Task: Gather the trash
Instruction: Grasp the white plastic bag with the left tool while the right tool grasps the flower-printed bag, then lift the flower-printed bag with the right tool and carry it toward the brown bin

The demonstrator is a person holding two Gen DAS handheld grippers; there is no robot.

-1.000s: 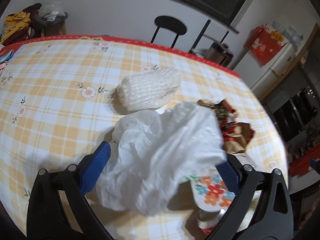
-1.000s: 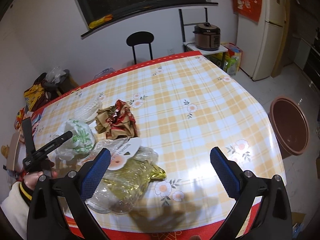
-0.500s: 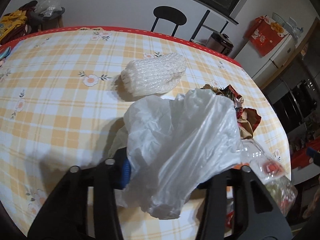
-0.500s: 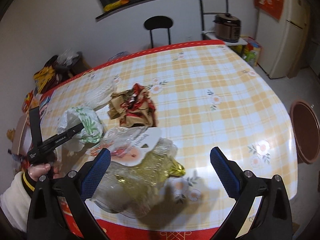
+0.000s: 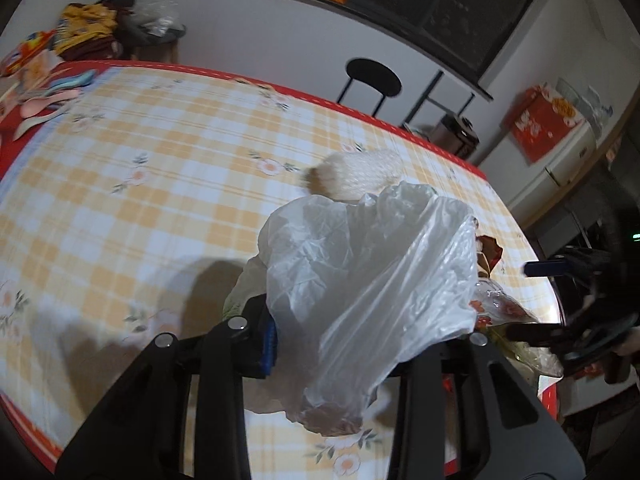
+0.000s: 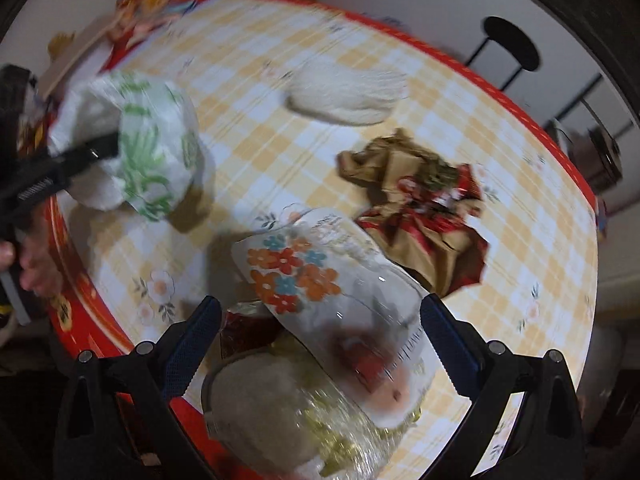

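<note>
Now, line by line, what we see:

Left gripper [image 5: 352, 344]: its jaws are closing on a crumpled white plastic bag [image 5: 372, 272] — the bag sits between the fingers, bulges up past them and hides the right one.

Bag from the other side: in the right wrist view we see the same bag [image 6: 152, 148] with green print on it, pinched by a black finger [image 6: 80, 156] and lifted clear of the table [image 6: 460, 100].

Right gripper [image 6: 320, 340]: its blue-padded fingers stand wide apart, pressing on nothing; between them and below lies clear plastic packaging [image 6: 344, 320] with a flower-printed card, at the near edge of the table.

Packaging contents: something red and something yellowish show through the clear plastic — too blurred for us to tell what.

Other trash: a crumpled brown and red wrapper [image 6: 420, 208] lies just beyond the packaging; a white foam net sleeve [image 6: 344, 92] lies farther off, apart from both.

Left view only: the right gripper [image 5: 560, 304] appears at the frame's right edge, above the packaging; the sleeve [image 5: 360, 176] shows just behind the bag.

Right view only: a person's hand [image 6: 28, 260] at the table edge, holding the left gripper.
</note>
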